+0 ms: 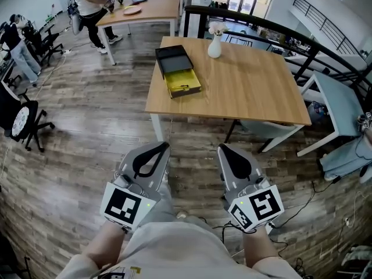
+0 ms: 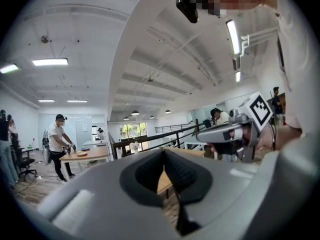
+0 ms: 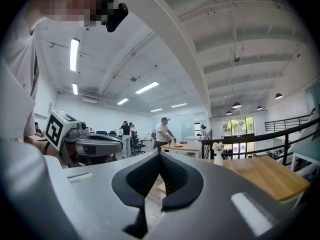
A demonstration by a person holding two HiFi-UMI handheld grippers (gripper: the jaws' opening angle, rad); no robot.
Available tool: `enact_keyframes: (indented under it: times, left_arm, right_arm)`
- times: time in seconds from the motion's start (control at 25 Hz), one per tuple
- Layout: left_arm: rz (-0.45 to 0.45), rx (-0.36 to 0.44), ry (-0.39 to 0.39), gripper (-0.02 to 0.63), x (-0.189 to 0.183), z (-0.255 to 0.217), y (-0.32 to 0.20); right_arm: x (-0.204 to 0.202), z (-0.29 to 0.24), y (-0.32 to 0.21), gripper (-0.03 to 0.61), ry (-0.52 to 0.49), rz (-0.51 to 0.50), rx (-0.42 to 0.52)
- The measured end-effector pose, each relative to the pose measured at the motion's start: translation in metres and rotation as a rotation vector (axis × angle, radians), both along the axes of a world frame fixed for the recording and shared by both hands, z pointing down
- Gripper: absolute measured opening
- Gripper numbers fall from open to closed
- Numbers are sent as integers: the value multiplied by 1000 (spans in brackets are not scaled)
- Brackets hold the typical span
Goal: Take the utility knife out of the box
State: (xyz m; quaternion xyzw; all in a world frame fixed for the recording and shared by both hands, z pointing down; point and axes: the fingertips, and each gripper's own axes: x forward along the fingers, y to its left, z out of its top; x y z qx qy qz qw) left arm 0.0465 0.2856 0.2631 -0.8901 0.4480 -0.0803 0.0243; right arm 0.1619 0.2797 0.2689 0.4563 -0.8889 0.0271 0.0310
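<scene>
Utility knife (image 1: 182,88) seems to be the small dark shape lying in the yellow tray (image 1: 185,80), though it is too small to be sure. The tray is part of a box (image 1: 177,71) whose black lid (image 1: 173,58) lies open just behind it. The box sits at the near-left corner of the desk (image 1: 244,86), turned slightly askew to the edge. A white vase (image 1: 214,45) with pale flowers stands upright farther back on the same desk, apart from the box.

Both grippers hang well short of the desk, over the plank floor (image 1: 87,97). The left gripper (image 1: 159,146) has its jaws clenched with nothing between them, and so does the right gripper (image 1: 224,149); each points level toward the desk.

Behind, a person (image 1: 88,4) bends over a second desk (image 1: 151,7) that carries a plate (image 1: 132,10). An office chair (image 1: 26,121) stands at the left, and a black railing (image 1: 279,31) runs behind the desk on the right.
</scene>
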Motion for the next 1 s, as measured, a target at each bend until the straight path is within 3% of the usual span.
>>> enact_keyframes:
  times: [1.0]
  left_arm:
    - [46, -49, 9, 2, -65, 11, -266]
  right_arm:
    - [-71, 3, -256, 2, 44, 22, -57]
